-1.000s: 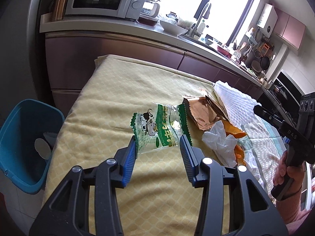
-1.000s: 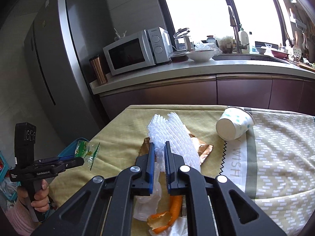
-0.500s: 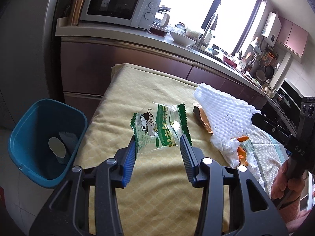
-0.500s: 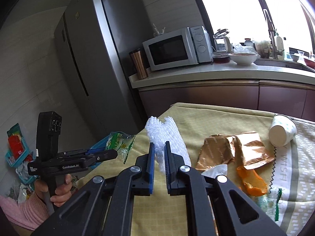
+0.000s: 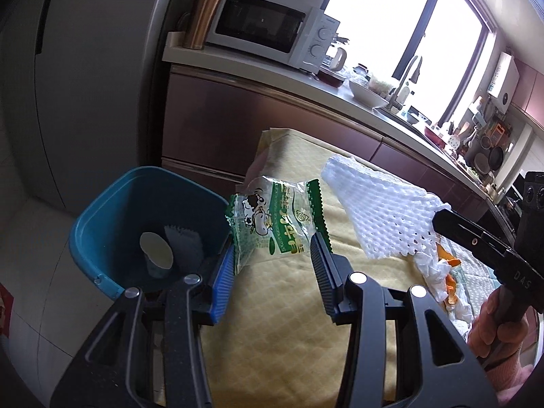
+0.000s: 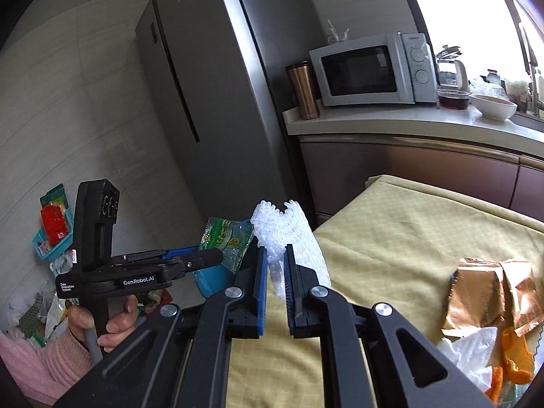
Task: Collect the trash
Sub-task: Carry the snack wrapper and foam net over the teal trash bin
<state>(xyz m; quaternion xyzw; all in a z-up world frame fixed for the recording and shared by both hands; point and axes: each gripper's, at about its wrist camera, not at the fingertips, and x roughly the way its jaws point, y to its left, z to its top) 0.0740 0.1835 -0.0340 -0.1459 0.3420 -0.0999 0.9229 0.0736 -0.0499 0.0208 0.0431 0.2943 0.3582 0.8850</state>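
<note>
My left gripper (image 5: 272, 255) is shut on a green and clear snack wrapper (image 5: 275, 217) and holds it in the air at the table's left edge, beside the blue trash bin (image 5: 102, 210). My right gripper (image 6: 273, 268) is shut on a white foam fruit net (image 6: 289, 234) and holds it above the yellow tablecloth (image 6: 391, 238). The net also shows in the left wrist view (image 5: 384, 207), just right of the wrapper. The wrapper shows in the right wrist view (image 6: 226, 238) next to the net.
The bin holds a paper cup (image 5: 156, 255) and a grey scrap. A copper foil bag (image 6: 489, 292), white tissue (image 6: 472, 346) and orange peel (image 6: 516, 350) lie on the table at right. A counter with a microwave (image 6: 370, 68) stands behind, a fridge (image 6: 210, 102) to the left.
Both grippers have moved left toward the bin with their loads. The wrapper now hangs at the table edge next to the bin, and the foam net has followed beside it.
</note>
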